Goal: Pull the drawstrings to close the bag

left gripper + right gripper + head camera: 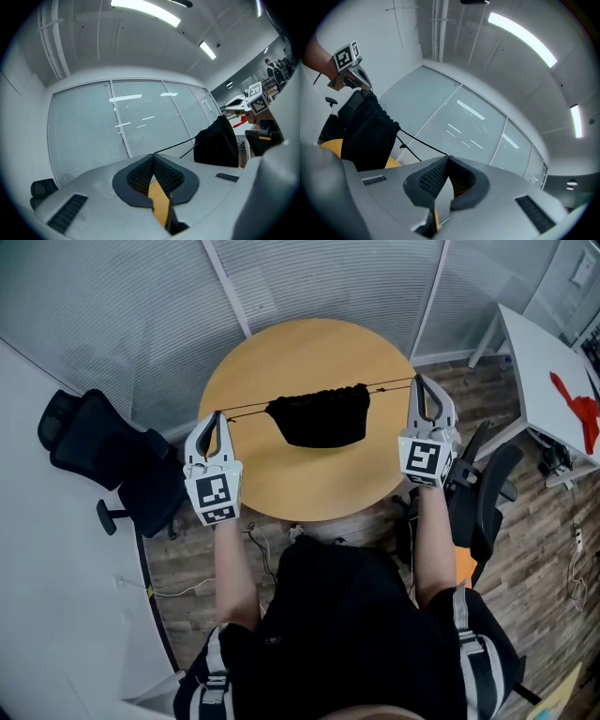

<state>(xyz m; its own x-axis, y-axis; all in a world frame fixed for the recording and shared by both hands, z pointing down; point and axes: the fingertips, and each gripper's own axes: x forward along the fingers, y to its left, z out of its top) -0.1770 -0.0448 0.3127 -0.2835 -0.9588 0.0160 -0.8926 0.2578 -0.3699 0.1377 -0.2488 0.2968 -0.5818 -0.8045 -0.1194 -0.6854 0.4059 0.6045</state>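
Note:
A black drawstring bag hangs over the round wooden table, its mouth gathered tight along the top. Thin black drawstrings run taut from both sides of the bag. My left gripper is shut on the left drawstring at the table's left edge. My right gripper is shut on the right drawstring at the table's right edge. In the left gripper view the bag hangs to the right, with the string leading into the closed tips. In the right gripper view the bag is at left, its string entering the closed tips.
A black office chair stands left of the table, another chair at right. A white desk with a red object is at far right. Glass walls with blinds lie behind the table.

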